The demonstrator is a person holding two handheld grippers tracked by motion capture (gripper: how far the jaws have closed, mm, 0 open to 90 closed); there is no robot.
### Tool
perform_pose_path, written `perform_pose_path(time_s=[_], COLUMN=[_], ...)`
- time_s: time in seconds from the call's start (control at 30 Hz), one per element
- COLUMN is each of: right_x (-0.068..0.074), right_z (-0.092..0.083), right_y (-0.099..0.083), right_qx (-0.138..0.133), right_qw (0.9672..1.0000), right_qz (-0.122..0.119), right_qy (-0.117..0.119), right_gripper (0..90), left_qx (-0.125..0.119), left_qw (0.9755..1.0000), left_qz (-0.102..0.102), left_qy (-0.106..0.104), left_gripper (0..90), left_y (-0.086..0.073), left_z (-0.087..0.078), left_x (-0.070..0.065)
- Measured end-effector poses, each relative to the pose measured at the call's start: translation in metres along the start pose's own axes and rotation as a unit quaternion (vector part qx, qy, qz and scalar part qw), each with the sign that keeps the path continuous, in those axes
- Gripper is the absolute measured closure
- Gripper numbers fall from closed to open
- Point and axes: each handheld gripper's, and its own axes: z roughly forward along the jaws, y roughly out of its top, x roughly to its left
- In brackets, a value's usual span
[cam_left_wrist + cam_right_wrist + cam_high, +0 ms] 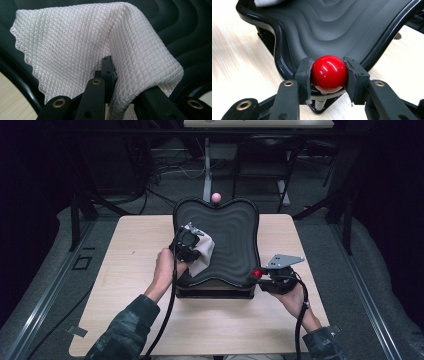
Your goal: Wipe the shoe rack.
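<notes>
No writing, label, brand, number or sign can be read in any of the three views.

Pale wooden table (130, 285) with a black wavy tray (235, 235) on a dark base at its middle.
</notes>
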Motion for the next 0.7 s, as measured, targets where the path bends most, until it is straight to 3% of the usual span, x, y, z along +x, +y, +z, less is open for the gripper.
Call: perform_pose_path(time_s=[0.3,0.47,0.7], right_x=[0.0,0.0,0.0], right_z=[0.0,0.0,0.0], right_y=[0.0,0.0,0.0], right_qx=[0.0,0.0,0.0], right_qw=[1.0,1.0,1.0], right_qz=[0.0,0.0,0.0], right_qy=[-0.001,-0.001,-0.001], right_gripper=[59.8,59.8,59.8], left_qx=[0.0,0.012,0.016], left_qw=[0.9998,0.9993,0.9991], left_qz=[0.008,0.019,0.031], left_qy=[-0.019,-0.031,-0.026], left_gripper=[82.8,82.7,81.9], left_y=[-0.012,-0.018,-0.018], left_z=[0.0,-0.001,-0.001], left_x=[-0.014,-0.022,-0.025])
